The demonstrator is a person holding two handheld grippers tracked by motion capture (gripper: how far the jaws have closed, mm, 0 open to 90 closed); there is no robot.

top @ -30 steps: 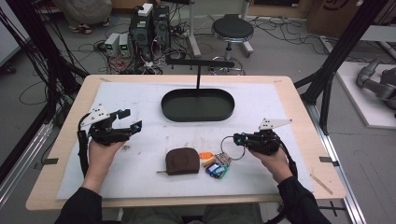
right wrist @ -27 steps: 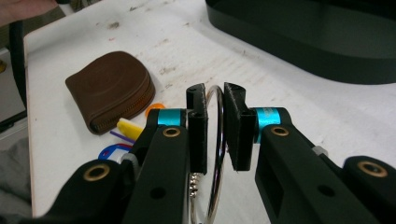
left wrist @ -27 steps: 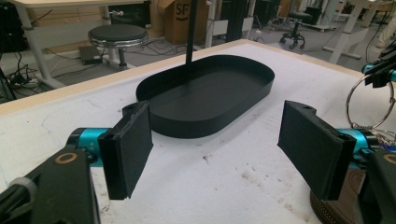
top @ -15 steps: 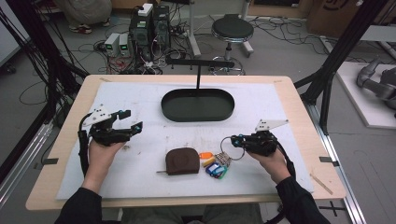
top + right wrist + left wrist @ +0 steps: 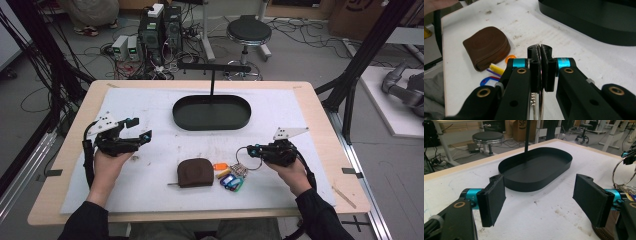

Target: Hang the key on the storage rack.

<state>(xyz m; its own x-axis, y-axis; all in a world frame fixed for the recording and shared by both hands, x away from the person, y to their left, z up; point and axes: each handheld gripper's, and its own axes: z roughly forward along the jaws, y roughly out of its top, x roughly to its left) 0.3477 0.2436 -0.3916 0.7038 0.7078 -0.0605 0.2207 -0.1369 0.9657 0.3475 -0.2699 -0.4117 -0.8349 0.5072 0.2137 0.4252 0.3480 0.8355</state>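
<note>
Metal key ring [image 5: 252, 159] with coloured tags [image 5: 231, 180] lies near the table's near edge, right of the brown pouch [image 5: 195, 172]. Right gripper [image 5: 251, 150] is clamped on the ring. Left gripper [image 5: 140, 130] hovers wide open, empty, left of the black tray [image 5: 211, 111].

My right hand-held gripper [image 5: 539, 53] hides most of the key ring [image 5: 540, 106], which runs off the bottom edge. The tags [image 5: 231, 181] are too small to read. My pouch [image 5: 604, 233] is cut off behind a jaw.
</note>
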